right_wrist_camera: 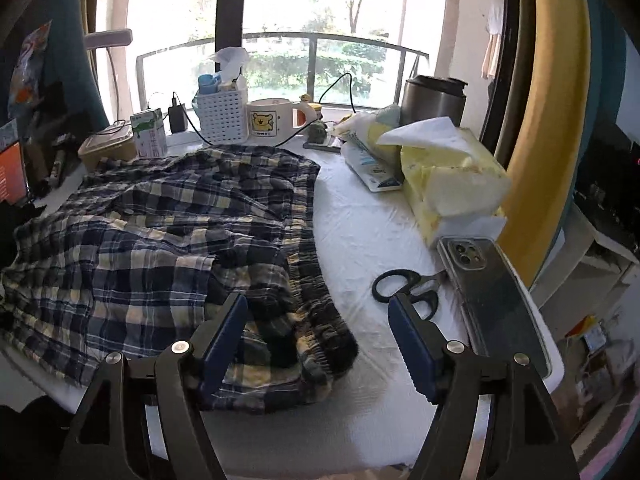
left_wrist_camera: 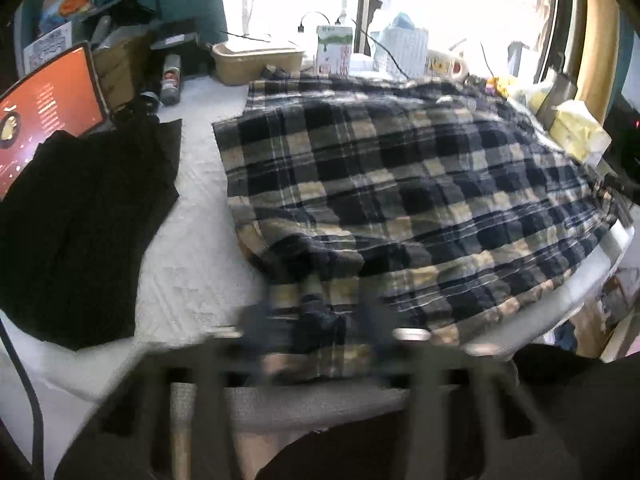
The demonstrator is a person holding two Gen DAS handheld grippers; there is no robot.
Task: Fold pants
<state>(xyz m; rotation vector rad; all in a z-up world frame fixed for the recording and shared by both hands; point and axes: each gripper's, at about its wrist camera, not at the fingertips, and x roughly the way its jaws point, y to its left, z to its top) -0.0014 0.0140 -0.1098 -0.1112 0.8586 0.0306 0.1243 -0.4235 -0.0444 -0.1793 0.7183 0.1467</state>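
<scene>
Plaid pants (right_wrist_camera: 168,240) lie rumpled across a white table (right_wrist_camera: 368,224), one layer loosely thrown over another, edges uneven. The fold looks barely begun: smoothing, aligning and further folds remain. The right gripper (right_wrist_camera: 316,328) hovers over the waistband with jaws wide and empty. The left gripper (left_wrist_camera: 316,336) sits at the near hem, too blurred to tell whether it grips cloth. Scissors (right_wrist_camera: 404,284), a phone (right_wrist_camera: 492,292) and a tissue pack (right_wrist_camera: 448,176) lie beside the pants; a dark folded garment (left_wrist_camera: 80,232) rests to the left

text: none legible | carton (right_wrist_camera: 150,136) print blurred | mug (right_wrist_camera: 270,122) bear picture only
</scene>
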